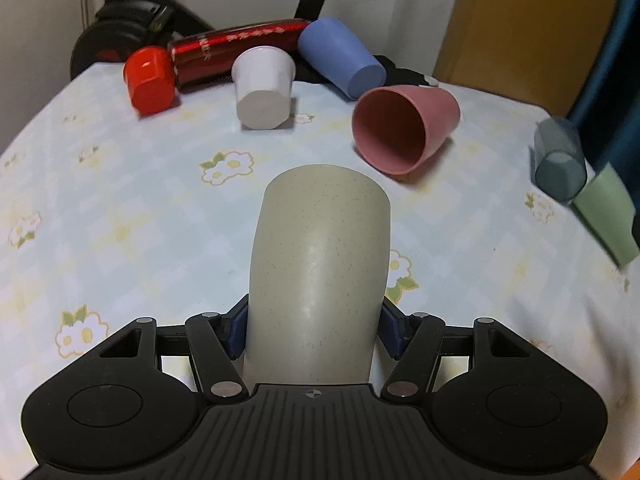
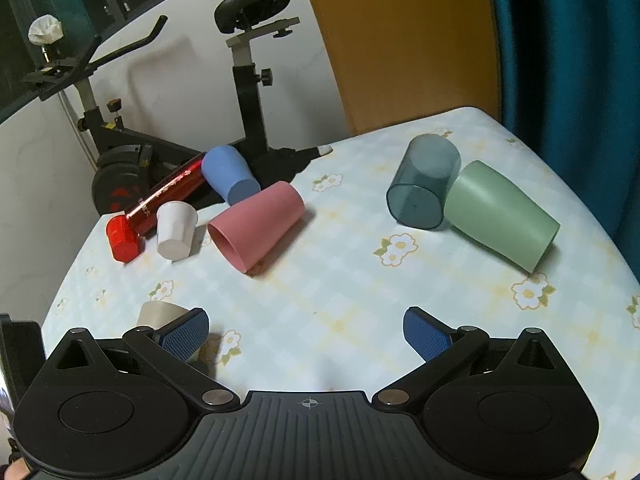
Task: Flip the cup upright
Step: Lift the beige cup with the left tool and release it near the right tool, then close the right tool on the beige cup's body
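1. Left tongs (image 1: 314,330) pinched a speckled beige cup (image 1: 320,268) across its body, blue pads pressed to either side, the cup pointing straight ahead from the jaws over the flowered tablecloth (image 1: 120,208).
2. Right tongs (image 2: 306,334) hung spread and empty above the cloth, the beige cup just visible beyond their left finger.
3. Judged from these views, the flip was under way but unfinished: the cup was gripped, yet not standing on the table; turning it and setting it down remained.
4. Which end faced forward, rim or base, could not be told; the cup's near end was hidden behind the tongs' body.
5. Ahead of the left tongs lay a pink cup (image 1: 404,128) on its side, mouth toward the camera, with a white cup (image 1: 262,88), a red cup (image 1: 150,80), a red bottle (image 1: 240,50) and a blue cup (image 1: 340,56) farther ahead.
6. Off to the right lay a smoky grey cup (image 2: 424,184) touching a green cup (image 2: 500,216), both blurred and cut off in the left view.
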Available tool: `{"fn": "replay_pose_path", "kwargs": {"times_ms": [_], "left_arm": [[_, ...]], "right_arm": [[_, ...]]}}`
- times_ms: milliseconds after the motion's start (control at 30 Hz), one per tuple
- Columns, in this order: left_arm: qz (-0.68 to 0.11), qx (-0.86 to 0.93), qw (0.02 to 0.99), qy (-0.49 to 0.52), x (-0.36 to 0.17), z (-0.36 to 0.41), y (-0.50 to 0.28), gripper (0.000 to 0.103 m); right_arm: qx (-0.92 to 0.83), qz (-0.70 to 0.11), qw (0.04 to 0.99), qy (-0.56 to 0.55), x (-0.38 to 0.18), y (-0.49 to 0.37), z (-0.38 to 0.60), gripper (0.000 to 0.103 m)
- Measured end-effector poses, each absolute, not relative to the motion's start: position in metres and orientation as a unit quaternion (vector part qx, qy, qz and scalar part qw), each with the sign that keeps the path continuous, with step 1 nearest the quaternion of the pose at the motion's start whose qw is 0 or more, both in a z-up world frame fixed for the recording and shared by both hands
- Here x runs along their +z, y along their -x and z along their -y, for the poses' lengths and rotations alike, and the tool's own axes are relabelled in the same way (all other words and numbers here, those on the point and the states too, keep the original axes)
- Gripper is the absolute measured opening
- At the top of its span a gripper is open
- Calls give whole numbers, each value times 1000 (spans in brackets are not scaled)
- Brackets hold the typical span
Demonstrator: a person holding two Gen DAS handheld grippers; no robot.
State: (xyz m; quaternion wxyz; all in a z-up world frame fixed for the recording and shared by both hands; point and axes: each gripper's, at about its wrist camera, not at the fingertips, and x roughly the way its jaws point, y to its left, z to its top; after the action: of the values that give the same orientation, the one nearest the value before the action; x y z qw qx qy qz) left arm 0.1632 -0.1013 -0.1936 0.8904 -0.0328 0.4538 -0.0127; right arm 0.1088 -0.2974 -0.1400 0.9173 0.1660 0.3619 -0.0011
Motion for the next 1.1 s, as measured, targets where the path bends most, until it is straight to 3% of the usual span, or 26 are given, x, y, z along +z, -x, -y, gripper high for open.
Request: {"fn": "replay_pose_path", "kwargs": {"times_ms": [433, 1100], "left_arm": [[-463, -30, 886, 29, -190, 100, -158, 74], [-404, -10, 913, 44, -138, 65, -126, 75]], "right_arm": [[-2, -366, 917, -159, -138, -110, 291, 103], [25, -362, 925, -114, -120, -115, 252, 103]]}}
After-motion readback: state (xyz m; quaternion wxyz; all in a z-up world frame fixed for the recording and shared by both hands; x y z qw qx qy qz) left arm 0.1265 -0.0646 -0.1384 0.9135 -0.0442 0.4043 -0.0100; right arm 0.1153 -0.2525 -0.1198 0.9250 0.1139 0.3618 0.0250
